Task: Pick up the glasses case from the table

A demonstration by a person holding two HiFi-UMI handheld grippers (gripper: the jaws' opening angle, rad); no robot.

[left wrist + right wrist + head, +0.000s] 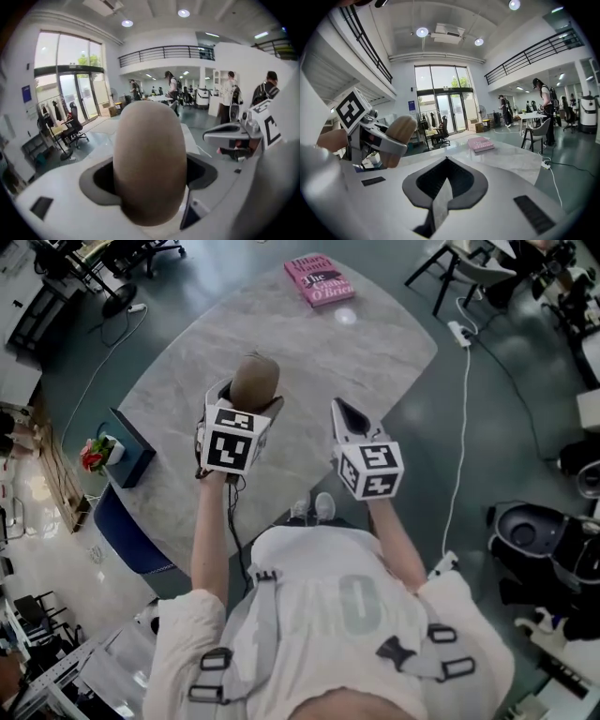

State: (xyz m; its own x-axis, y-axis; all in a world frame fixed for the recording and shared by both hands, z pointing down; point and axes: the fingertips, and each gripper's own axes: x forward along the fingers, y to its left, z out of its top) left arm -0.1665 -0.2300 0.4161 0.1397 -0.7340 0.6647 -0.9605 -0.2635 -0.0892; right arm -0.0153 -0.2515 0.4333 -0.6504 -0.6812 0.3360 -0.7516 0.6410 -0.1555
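With fingers (202, 172) of the left gripper (246, 407) pinched on the tan glasses case (255, 379), held clear above the counter (319, 357), and the right gripper (443, 197) pressed together w/ nothing between, pickup is judged done; only a steady hold is reqd next.

Right hand-held gripper (446, 162) jaws together, empty; glasses case (397, 139) left, book (480, 144) beyond.

Black-and-white marker cubes (231, 440), pale short-sleeved shirt (328, 554), grey harness straps (251, 615)
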